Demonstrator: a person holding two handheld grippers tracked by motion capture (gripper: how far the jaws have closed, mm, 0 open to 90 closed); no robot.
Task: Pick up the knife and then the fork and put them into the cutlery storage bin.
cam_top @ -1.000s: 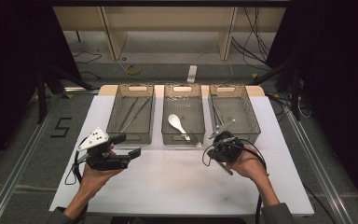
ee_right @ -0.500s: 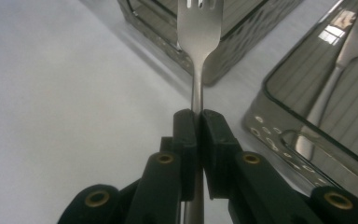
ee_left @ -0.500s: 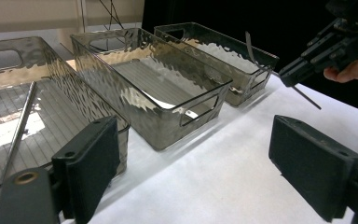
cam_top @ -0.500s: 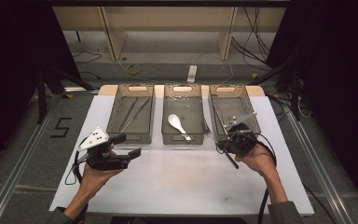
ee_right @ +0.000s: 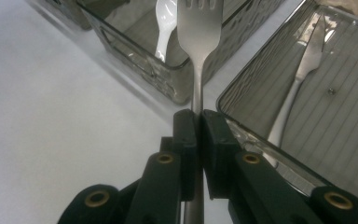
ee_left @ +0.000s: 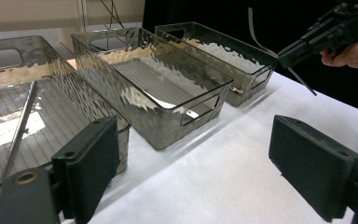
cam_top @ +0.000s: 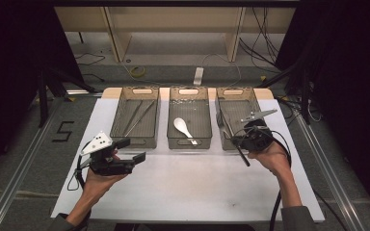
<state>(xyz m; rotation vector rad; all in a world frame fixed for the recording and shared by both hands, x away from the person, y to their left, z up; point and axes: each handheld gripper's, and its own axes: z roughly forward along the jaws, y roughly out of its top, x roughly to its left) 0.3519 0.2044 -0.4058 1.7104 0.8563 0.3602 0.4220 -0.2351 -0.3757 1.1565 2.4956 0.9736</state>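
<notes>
My right gripper [ee_right: 197,114] pinched a fork [ee_right: 198,28] by its handle, jaws pressed tight on it, above the near end of the right bin [cam_top: 230,105] by the table's [cam_top: 183,192] right edge. My left gripper [cam_top: 134,150] sat near the left edge, jaws spread, empty.

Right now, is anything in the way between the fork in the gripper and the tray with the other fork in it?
Nothing visible blocks it. The right gripper is shut on the fork and holds it above the near end of the right tray. That tray is open on top, and the other fork lies flat on its floor, leaving room beside it.
</notes>
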